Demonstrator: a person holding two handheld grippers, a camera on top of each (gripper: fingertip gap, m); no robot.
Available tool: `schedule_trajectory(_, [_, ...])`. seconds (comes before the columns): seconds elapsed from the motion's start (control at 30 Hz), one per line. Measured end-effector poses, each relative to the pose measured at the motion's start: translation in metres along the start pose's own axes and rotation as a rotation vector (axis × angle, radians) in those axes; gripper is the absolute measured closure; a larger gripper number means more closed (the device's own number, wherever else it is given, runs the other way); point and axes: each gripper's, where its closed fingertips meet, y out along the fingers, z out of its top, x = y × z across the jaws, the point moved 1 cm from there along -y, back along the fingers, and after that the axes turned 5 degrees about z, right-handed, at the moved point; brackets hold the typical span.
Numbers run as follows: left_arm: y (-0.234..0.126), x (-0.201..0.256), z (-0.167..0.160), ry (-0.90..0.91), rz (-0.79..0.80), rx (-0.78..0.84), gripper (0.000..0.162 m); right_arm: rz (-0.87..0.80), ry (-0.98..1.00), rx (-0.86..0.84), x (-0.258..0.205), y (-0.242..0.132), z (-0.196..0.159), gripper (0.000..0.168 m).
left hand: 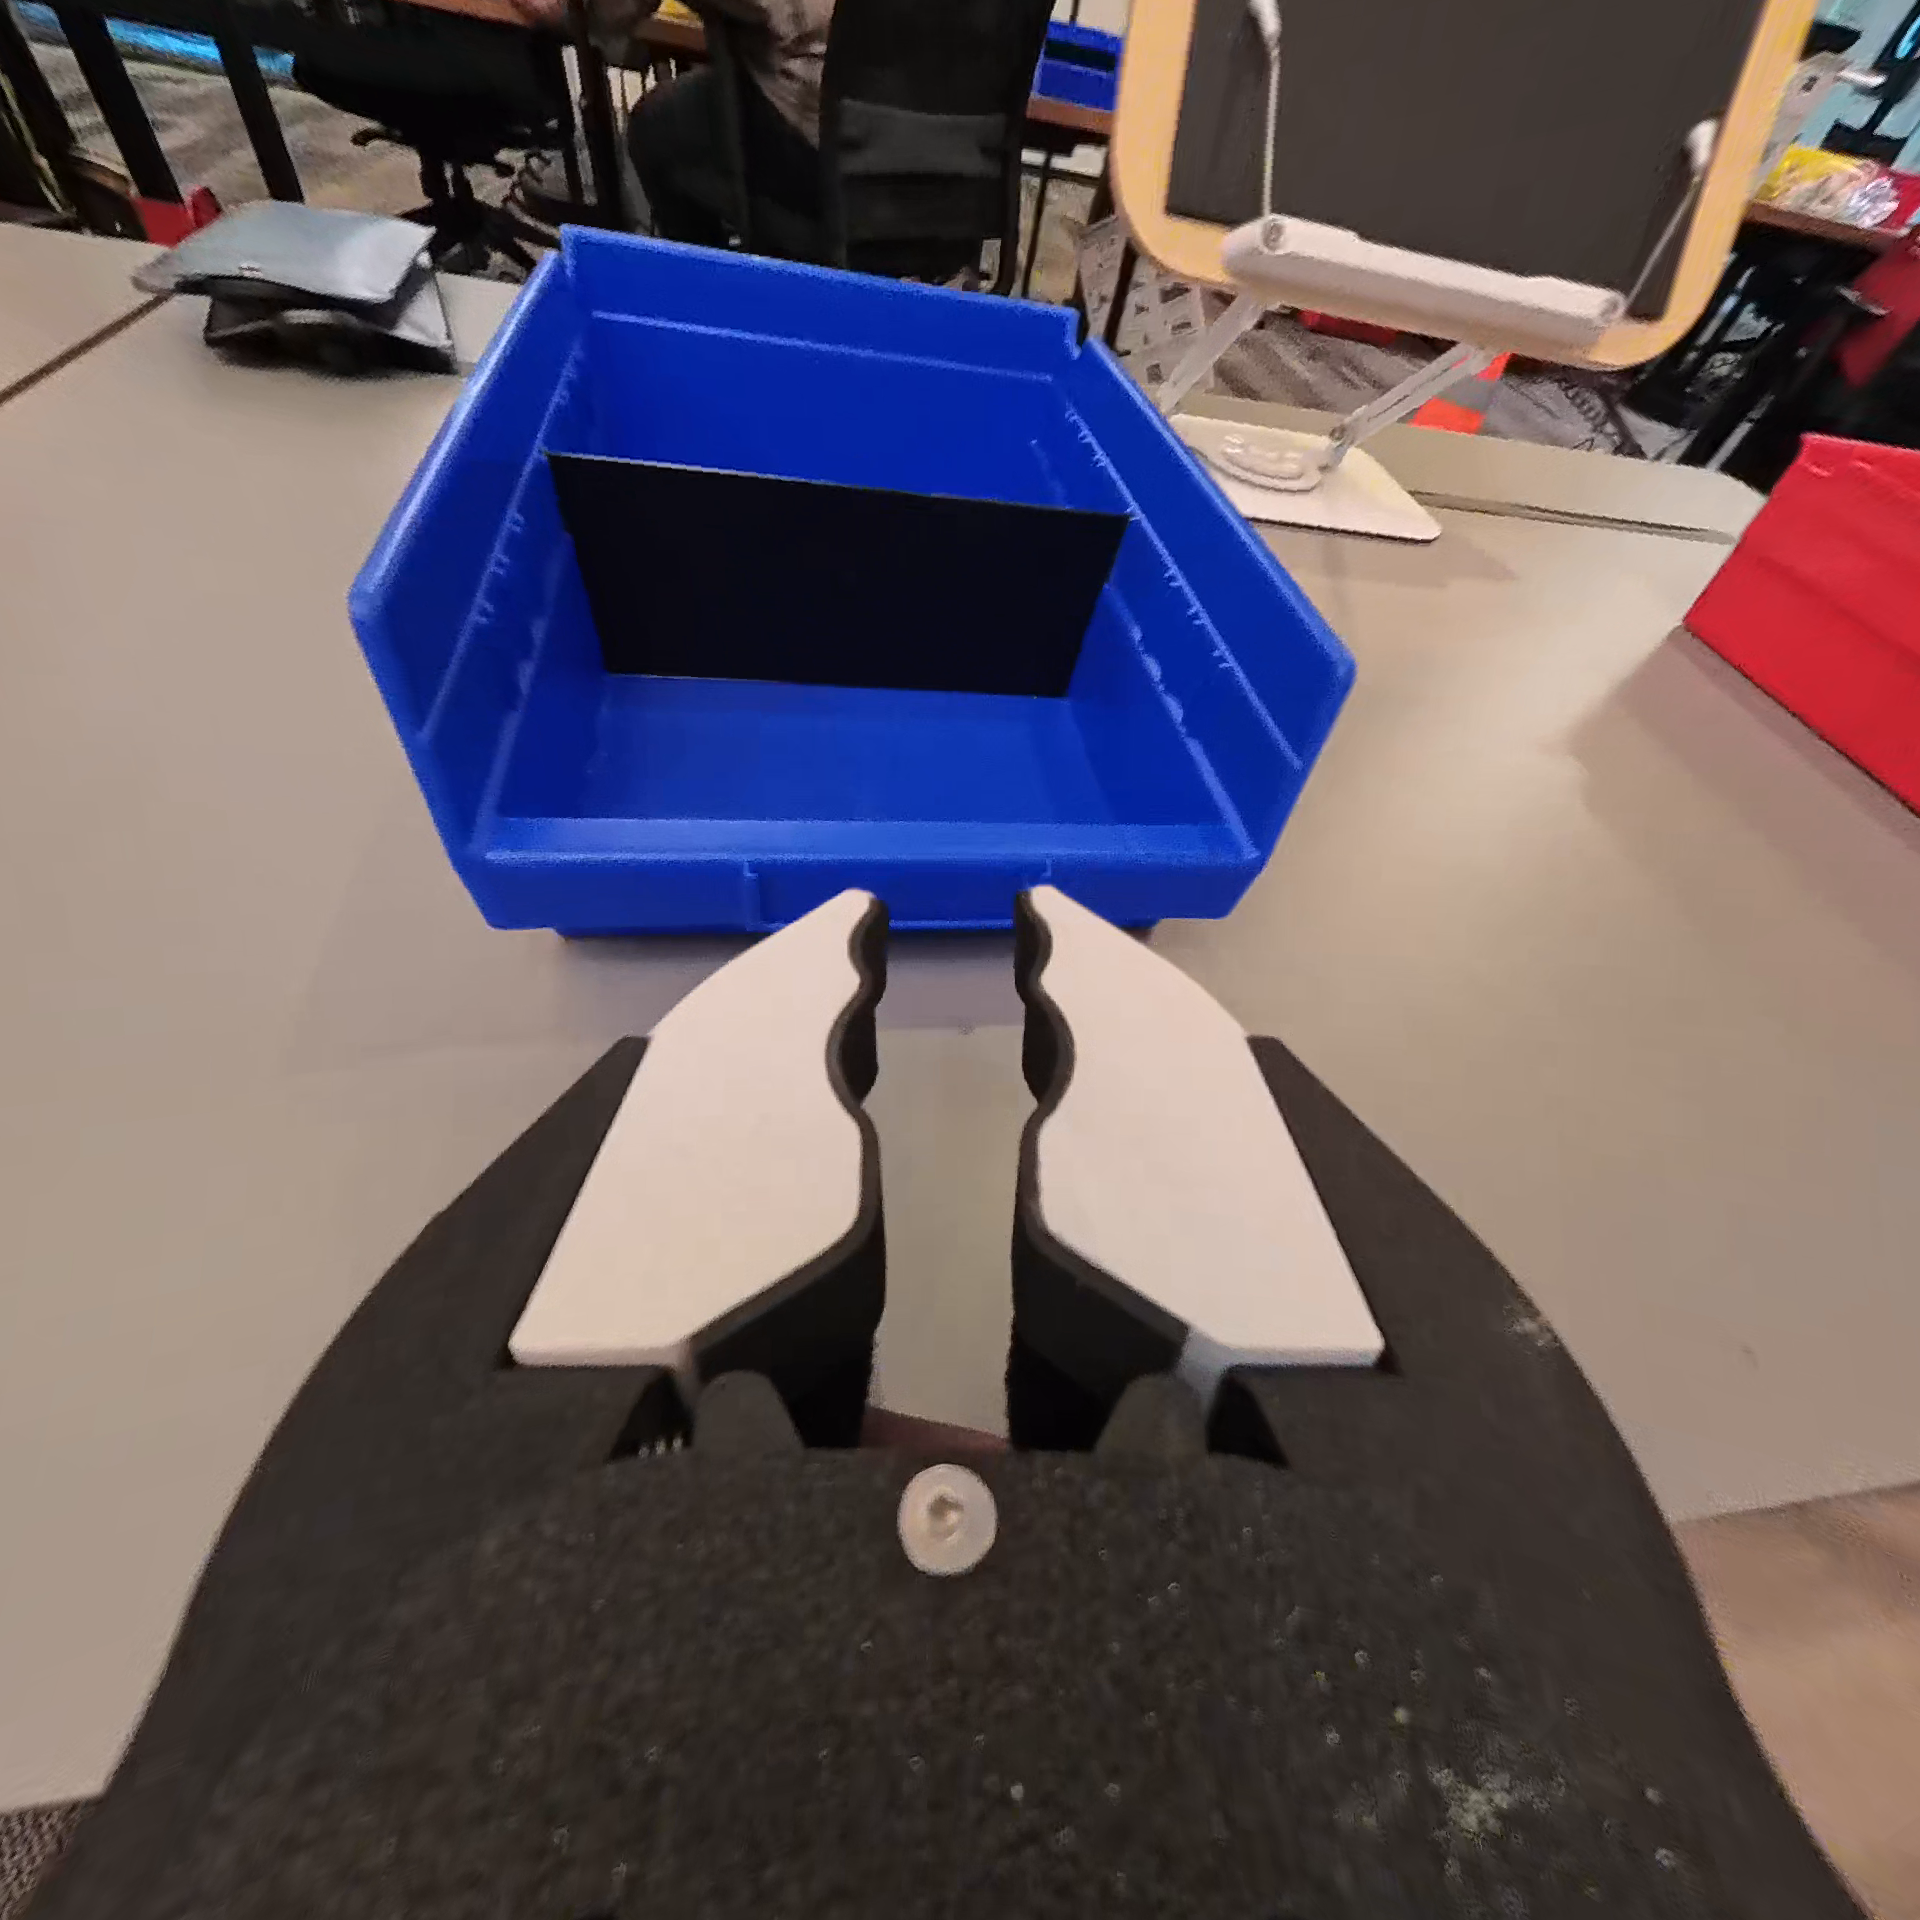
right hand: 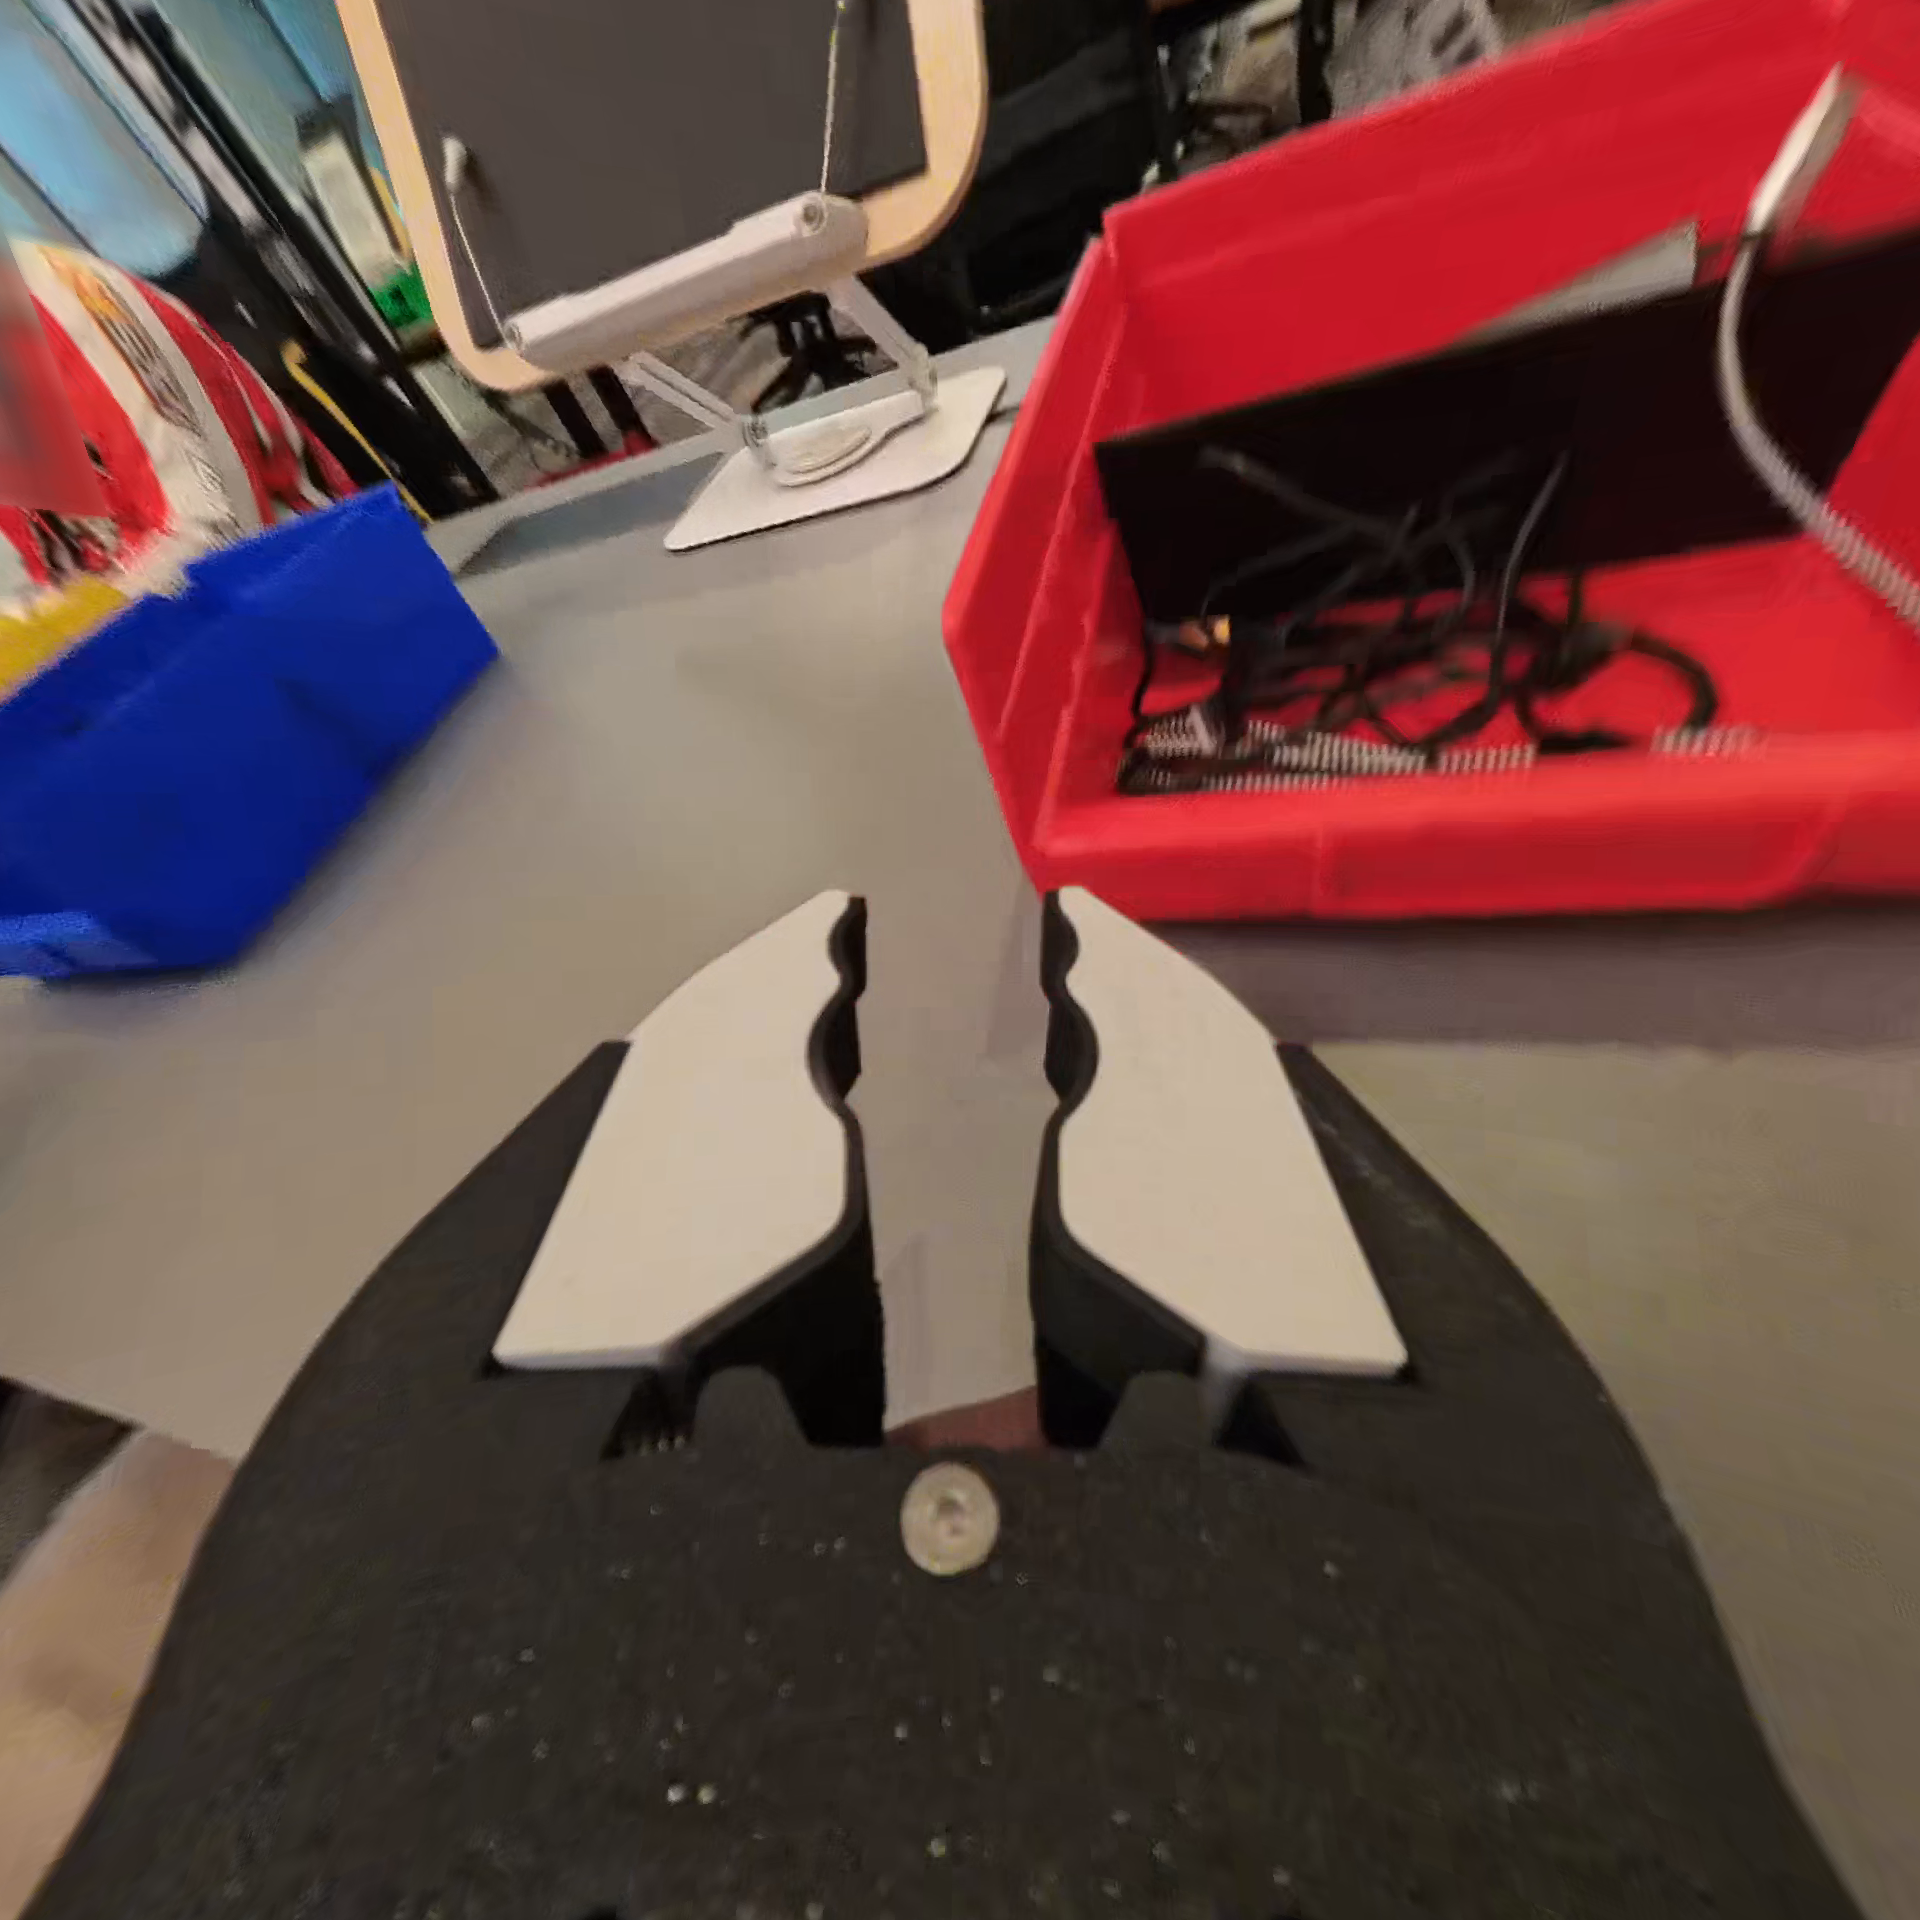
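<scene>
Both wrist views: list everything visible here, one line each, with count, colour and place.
blue bin: one, blue, on the table ahead of the left gripper; nothing shows in its near compartment
black divider: one, black, upright across the blue bin
red bin: one, red, on the table ahead and right of the right gripper
black cables: a tangle, black, in the red bin
dark panel: one, black, leaning in the red bin
tablet on stand: one, dark screen, pale frame, far side
dark pouch: one, grey-black, far left
table: one, grey
left gripper: one, grey and black, open, holding nothing
right gripper: one, grey and black, open, holding nothing
</scene>
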Motion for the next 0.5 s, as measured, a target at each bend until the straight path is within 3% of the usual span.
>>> schedule_trajectory(0.07, [0.004, -0.003, -0.003, -0.035, 0.002, -0.015, 0.139, 0.006, 0.033, 0.009, -0.001, -0.009, -0.004, 0.137])
schedule_trajectory(0.23, [0.007, -0.002, -0.012, -0.132, -0.036, -0.058, 0.14, -0.14, -0.159, 0.001, 0.025, -0.014, 0.005, 0.138])
schedule_trajectory(0.5, [0.008, -0.016, -0.018, -0.155, -0.002, -0.088, 0.14, -0.177, -0.169, -0.002, 0.04, -0.019, 0.006, 0.14])
